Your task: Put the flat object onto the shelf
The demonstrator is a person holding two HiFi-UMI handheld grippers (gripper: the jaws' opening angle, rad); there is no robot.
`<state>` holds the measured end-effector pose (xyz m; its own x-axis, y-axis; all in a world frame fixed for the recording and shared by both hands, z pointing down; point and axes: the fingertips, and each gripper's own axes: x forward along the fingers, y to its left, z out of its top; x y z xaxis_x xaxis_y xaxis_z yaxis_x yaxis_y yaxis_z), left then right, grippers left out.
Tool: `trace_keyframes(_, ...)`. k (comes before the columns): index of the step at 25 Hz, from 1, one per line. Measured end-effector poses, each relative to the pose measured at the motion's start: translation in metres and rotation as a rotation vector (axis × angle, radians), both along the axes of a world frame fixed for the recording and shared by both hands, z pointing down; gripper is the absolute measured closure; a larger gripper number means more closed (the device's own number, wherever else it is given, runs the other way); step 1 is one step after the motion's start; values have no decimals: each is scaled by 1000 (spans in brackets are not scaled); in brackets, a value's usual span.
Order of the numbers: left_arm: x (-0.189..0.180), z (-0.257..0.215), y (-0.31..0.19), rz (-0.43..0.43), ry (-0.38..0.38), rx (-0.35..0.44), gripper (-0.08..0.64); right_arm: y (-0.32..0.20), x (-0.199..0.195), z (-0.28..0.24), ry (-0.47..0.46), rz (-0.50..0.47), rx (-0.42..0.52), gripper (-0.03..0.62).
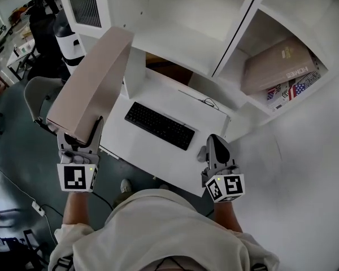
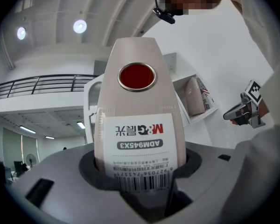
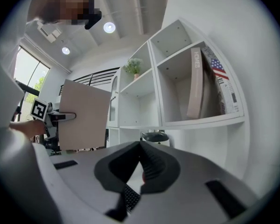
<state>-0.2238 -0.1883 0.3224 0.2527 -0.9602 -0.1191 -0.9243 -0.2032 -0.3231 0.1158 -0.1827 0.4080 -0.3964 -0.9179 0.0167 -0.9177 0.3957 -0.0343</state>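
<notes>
Item: flat object (image 1: pixel 93 78), a slim beige box file with a white barcode label and a ringed red disc (image 2: pixel 137 76) on its narrow spine. It is carried in the air at 9 to 10 o'clock in the head view, above the left end of the desk (image 1: pixel 130 145), its far end pointing toward 1 o'clock. It is clear of the shelf and not yet placed. Holder: left gripper (image 1: pixel 79 134), jaws clamped on the label end of the spine, one on each broad face. Right gripper (image 1: pixel 216 140): at 5 o'clock, over the desk's near right corner, jaws closed together with nothing between them. Desk, white: carries a black keyboard (image 1: pixel 159 125) at centre. Shelf (image 1: pixel 238 30): white, open compartments, spanning 12 to 2 o'clock beyond the desk. Its right compartment holds a beige book (image 1: pixel 277 64) leaning against a flag-printed volume (image 1: pixel 294 89). Floor, 9 o'clock: a grey chair (image 1: pixel 37 97), near the desk's left side.
</notes>
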Motion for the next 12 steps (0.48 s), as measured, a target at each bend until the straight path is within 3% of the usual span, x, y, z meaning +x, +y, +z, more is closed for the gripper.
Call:
trace_keyframes(3, 4, -5, -18, 18, -85, 7, 290, -2, -3, -1, -3, 33, 0, 589)
trace_keyframes(8, 22, -26, -41, 50, -324, 124, 291, 1, -2, 0, -6, 85, -3, 589)
trace_keyframes(12, 37, -31, -56, 49, -467, 173, 292, 3, 7, 0, -13, 130, -1, 589)
